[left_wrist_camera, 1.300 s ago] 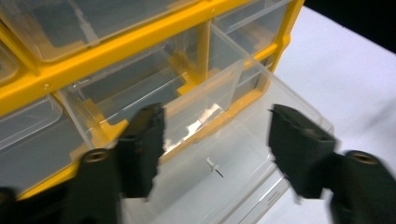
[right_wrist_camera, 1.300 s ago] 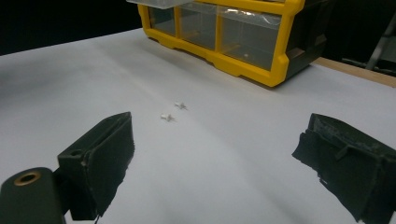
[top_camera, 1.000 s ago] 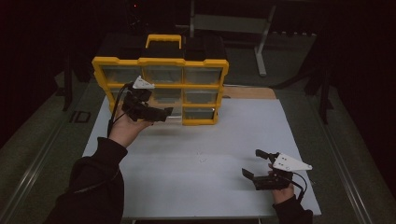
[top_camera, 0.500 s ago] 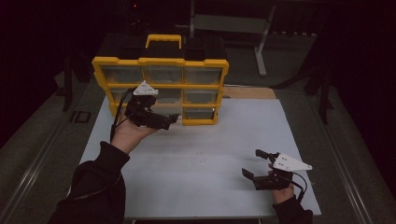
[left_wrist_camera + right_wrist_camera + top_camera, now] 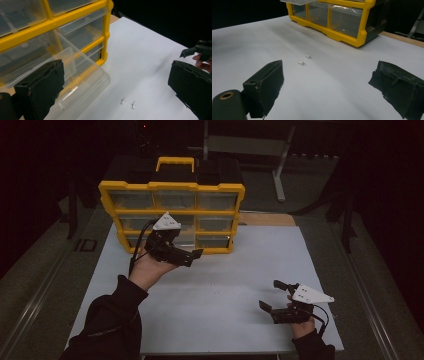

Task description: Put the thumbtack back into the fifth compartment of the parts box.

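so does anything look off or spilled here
Yes: two small white fasteners lie loose on the white table, outside the yellow organizer. One clear drawer sticks out of its slot beside the open left claw.

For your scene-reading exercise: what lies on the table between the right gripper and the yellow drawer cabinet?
Two small white pins lie on bare white table, between the right gripper and the cabinet; the right gripper view shows it best.

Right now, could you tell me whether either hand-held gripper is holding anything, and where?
Nothing is held: left hand-held gripper and right hand-held gripper both stand open.
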`<state>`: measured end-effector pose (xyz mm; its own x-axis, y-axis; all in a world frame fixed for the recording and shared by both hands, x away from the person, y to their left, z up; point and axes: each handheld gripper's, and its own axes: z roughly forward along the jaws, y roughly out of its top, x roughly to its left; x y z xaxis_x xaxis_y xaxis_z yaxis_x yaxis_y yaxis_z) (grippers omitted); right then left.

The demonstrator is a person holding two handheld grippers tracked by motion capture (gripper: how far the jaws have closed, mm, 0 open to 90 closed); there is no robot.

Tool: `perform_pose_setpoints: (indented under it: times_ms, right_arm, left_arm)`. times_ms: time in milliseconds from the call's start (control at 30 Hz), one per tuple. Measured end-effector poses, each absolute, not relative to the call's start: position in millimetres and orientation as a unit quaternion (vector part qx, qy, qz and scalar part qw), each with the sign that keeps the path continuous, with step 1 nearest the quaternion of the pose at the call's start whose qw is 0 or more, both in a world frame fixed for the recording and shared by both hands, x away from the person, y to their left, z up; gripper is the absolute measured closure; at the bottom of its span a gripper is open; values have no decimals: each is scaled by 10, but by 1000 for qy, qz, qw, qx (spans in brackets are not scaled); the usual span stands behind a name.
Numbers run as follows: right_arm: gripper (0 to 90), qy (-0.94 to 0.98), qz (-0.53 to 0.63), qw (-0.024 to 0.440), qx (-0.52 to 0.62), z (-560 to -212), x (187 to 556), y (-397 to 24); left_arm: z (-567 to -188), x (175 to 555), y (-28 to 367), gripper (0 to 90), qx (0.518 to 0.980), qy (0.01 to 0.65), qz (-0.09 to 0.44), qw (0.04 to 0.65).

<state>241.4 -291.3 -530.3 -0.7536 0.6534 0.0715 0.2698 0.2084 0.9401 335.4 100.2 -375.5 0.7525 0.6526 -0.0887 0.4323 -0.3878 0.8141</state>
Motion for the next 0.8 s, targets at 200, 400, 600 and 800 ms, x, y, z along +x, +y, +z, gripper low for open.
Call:
perform_pose_setpoints:
  times_ms: [200,400,600,800]
  right_arm:
    - [89,757,551,175,305,-5302,2413,-2918]
    - [89,757,551,174,304,-5302,2415,-2918]
    - [89,757,551,175,304,-5299,2412,-2923]
    - [89,757,552,175,304,-5300,2413,-2921]
  left_arm:
    - [-3812,3286,871,4,826,308,119,457]
    - [-3909,3227,757,12,830,288,111,465]
    - [-3988,3185,696,19,832,273,103,471]
    - [-4090,3158,661,31,832,266,97,476]
